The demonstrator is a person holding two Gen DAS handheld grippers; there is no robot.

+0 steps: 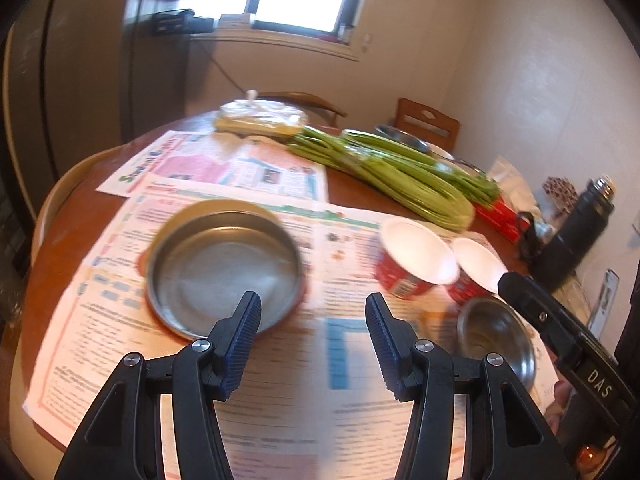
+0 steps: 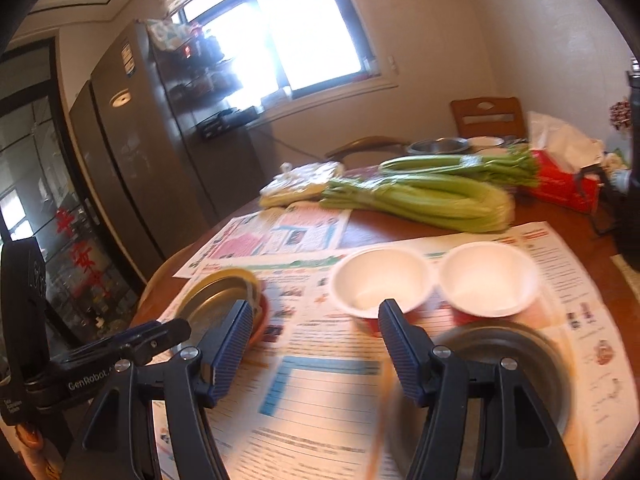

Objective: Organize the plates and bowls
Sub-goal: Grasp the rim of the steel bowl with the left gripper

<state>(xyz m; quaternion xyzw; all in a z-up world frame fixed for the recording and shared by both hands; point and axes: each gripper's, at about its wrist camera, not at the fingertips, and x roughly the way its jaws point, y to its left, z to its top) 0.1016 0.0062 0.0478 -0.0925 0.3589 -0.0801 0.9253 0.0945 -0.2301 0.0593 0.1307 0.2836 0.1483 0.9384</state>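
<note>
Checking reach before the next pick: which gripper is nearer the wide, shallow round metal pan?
Left. The left gripper hangs open just above the wide, shallow round metal pan; the right gripper sits further right, near the small steel bowl.

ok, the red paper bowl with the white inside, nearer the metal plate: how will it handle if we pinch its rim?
The red paper bowl looks thin-walled, so its rim will probably flex or crush under a firm pinch. It appears empty, so likely very light and apt to slide on the newspaper if nudged. It sits right beside the second paper bowl, which a push could shift too.
</note>
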